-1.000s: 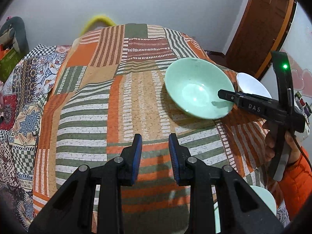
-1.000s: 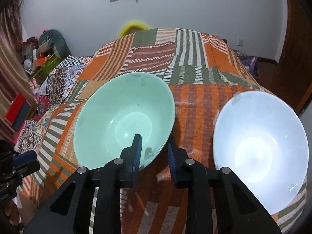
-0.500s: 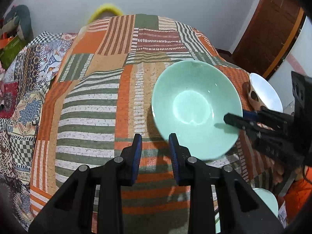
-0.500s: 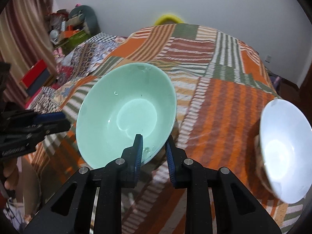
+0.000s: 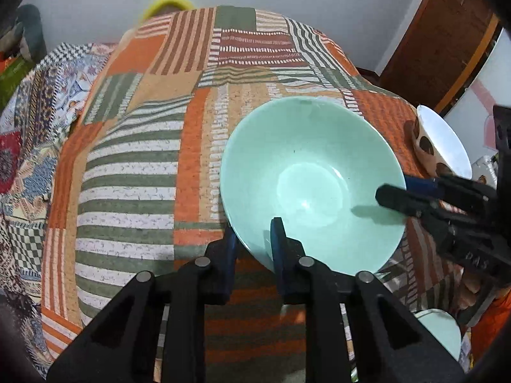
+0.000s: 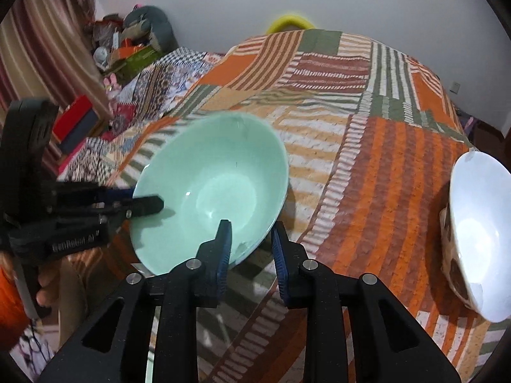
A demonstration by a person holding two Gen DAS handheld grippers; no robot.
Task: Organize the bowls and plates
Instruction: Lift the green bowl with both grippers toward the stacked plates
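Mint-green bowl: the glossy, round mint-green ceramic bowl (image 5: pixel 313 185) sits over the striped patchwork quilt in orange, green and cream (image 5: pixel 134 172), tilted, its near rim between your two tools; whether its base touches the cloth you cannot tell from either view

Your left gripper: your black two-finger left gripper with blue pads (image 5: pixel 254 239) straddles the bowl's near rim; one finger (image 5: pixel 277 242) lies inside the bowl, the other outside below the rim; the jaws look narrowed around the wall, but firm contact is not certain; from the right wrist view the same tool (image 6: pixel 140 202) reaches in from the left, one tip over the bowl's inner surface

Your right gripper: your black right gripper (image 6: pixel 250 242) straddles the rim on its own side; its left finger (image 6: pixel 224 239) rests inside against the green wall, the right finger stands outside with a gap; seen from the left wrist view (image 5: pixel 392 194) one finger is inside and one blue-padded finger behind the rim; a true clamp cannot be told

White bowl: a white bowl with brown spots on its outer wall (image 6: pixel 479 223) stands on the quilt, well apart to the right, tilted toward the camera

Second green dish: a pale green rim (image 5: pixel 444 335) shows at the lower right edge, partly hidden

Room: a brown wooden door (image 5: pixel 447 32) beyond the quilt's far right corner
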